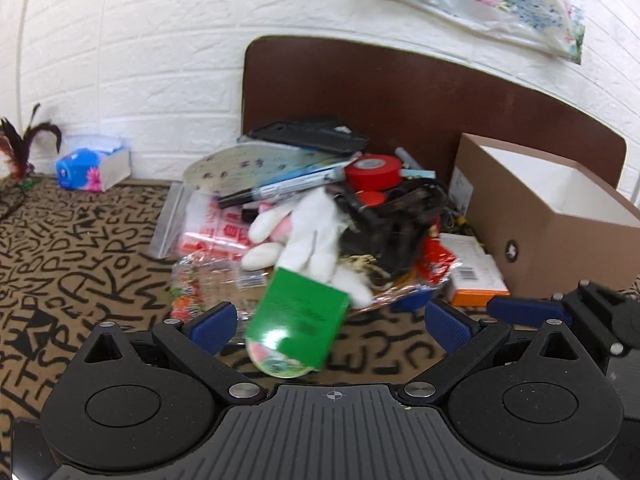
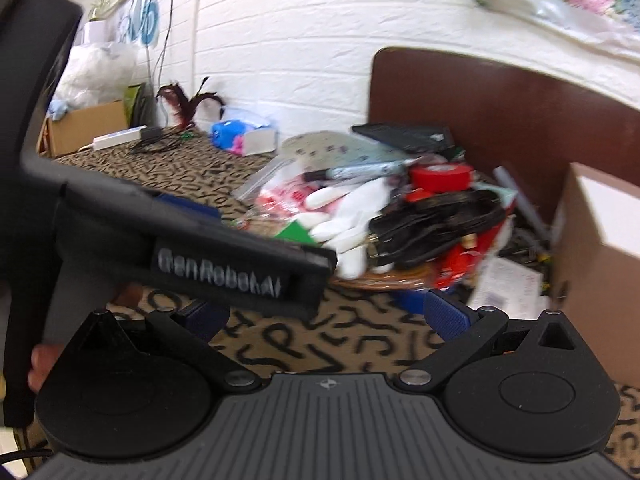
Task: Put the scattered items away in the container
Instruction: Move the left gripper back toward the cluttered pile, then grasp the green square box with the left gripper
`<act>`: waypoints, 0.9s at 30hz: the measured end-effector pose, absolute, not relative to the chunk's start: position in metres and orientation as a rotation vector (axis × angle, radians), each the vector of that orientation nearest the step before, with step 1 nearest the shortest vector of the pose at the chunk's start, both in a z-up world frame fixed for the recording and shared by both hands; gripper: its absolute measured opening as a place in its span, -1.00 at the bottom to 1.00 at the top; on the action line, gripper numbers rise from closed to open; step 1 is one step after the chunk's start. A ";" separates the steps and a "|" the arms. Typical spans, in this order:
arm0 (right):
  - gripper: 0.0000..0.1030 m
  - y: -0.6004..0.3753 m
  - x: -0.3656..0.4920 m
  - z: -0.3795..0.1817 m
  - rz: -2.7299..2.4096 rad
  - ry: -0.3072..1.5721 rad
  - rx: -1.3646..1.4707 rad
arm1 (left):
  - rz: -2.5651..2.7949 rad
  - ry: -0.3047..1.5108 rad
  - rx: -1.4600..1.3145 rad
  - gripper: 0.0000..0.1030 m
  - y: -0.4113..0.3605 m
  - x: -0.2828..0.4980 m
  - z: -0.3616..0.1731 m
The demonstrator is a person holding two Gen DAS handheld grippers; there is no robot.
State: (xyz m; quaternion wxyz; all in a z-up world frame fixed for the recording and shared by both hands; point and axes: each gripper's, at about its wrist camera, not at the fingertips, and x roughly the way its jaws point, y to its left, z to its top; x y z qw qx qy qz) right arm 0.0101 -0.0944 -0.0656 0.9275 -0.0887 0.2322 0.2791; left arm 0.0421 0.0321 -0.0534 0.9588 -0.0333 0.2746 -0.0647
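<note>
Spanning a wide gap, the blue pads of the left gripper (image 1: 328, 322) stand apart, and a green box (image 1: 298, 320) with a round lid-like item beneath it sits between them; contact with either pad cannot be confirmed. The right gripper (image 2: 332, 314) also has its fingers spread wide, holding nothing, with the body of the left tool crossing its view on the left. The scattered items form one pile on the patterned tablecloth (image 1: 80, 264): a white glove (image 1: 308, 236), a red tape roll (image 1: 374, 172), a black marker (image 1: 280, 190), a bundle of black cord (image 1: 390, 220) and plastic bags (image 1: 212, 232). The container, a brown cardboard box (image 1: 560, 240) with a white interior, stands open just right of the pile, against a dark brown board (image 1: 400, 88).
</note>
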 end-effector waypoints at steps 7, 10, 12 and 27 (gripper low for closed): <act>0.96 -0.076 0.027 -0.079 0.563 0.513 -0.189 | -0.218 0.630 -0.004 1.00 0.052 0.071 -0.074; 0.90 -0.069 0.034 -0.084 0.553 0.523 -0.197 | -0.270 0.665 0.024 1.00 0.052 0.082 -0.082; 0.88 -0.064 0.038 -0.086 0.554 0.532 -0.209 | -0.305 0.685 0.021 0.99 0.054 0.088 -0.085; 0.54 -0.035 0.057 -0.095 0.566 0.560 -0.294 | -0.471 0.789 -0.058 0.72 0.071 0.128 -0.091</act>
